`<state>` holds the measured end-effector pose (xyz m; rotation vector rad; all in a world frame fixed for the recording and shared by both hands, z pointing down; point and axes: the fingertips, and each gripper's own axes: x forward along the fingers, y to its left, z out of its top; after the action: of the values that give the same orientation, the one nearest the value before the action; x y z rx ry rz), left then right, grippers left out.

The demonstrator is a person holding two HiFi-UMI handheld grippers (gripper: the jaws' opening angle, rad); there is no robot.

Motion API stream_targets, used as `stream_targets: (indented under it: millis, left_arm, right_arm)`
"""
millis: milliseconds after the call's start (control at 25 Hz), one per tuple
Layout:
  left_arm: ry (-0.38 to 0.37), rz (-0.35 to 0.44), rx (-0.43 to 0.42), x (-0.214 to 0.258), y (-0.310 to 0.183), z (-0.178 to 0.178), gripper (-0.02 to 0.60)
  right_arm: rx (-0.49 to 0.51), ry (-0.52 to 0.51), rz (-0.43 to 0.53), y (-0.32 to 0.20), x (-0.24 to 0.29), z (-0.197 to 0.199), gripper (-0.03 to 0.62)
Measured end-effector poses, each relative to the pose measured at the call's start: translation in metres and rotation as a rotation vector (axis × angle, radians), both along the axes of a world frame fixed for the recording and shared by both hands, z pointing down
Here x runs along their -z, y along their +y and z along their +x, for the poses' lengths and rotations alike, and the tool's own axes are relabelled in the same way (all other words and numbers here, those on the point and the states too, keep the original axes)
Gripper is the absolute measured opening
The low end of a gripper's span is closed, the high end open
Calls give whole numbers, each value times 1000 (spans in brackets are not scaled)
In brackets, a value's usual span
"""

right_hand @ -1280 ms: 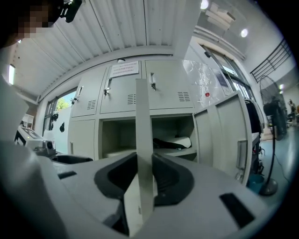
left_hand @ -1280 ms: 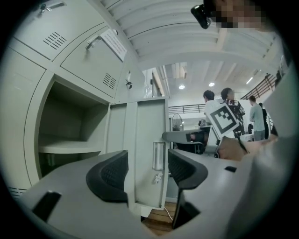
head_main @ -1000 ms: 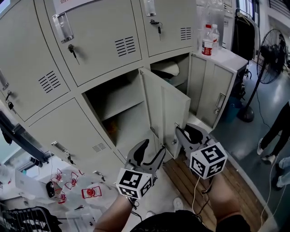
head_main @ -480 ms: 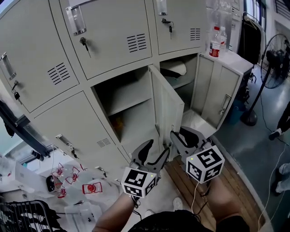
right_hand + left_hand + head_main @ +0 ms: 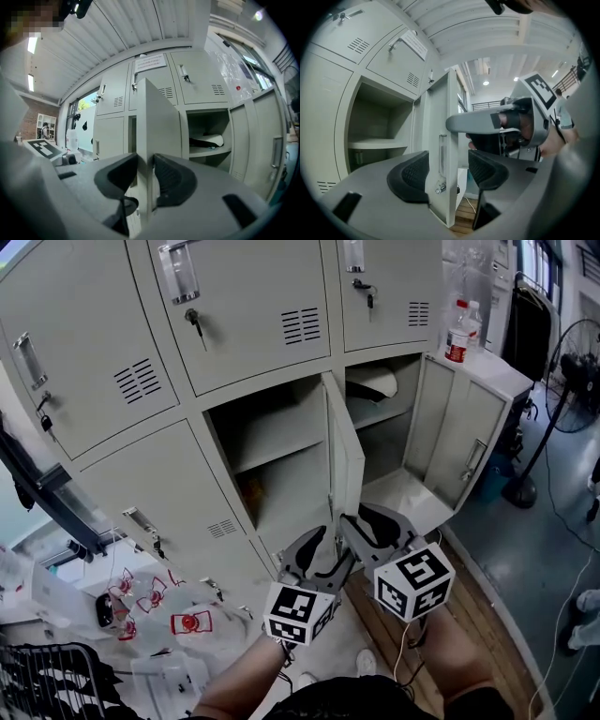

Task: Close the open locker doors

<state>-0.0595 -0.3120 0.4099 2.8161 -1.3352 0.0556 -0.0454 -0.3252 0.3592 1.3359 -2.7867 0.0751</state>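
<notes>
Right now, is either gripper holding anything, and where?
Nothing looks clamped. The right gripper straddles the free edge of the middle door, jaws just opening; left gripper open.

Lockers [image 5: 253,306] pale grey-beige, dark slotted vents. Both open doors, middle door [image 5: 345,451] and right door [image 5: 459,442], same beige. Left gripper [image 5: 323,554] and right gripper [image 5: 361,521] grey, pads [image 5: 410,176] black with fine ribbing. Cubes [image 5: 298,612] white with black square markers. Bottle [image 5: 458,334] clear, red label. White bundle [image 5: 375,382] on locker shelf. Planks [image 5: 469,615] brown wood, floor [image 5: 553,540] grey-blue. Fan [image 5: 577,362] black. Plastic bags [image 5: 187,624] clear, red print.
</notes>
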Motion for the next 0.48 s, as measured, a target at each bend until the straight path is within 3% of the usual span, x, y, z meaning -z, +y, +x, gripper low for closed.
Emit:
stream_targets:
  millis: [280, 480]
  left_arm:
    - [-1, 9, 56, 3, -10, -4, 247]
    - [-4, 23, 147, 6, -22, -19, 179]
  right_arm:
    - [168, -108, -38, 7, 9, -24, 110]
    - [170, -163, 6, 2, 22, -10, 110]
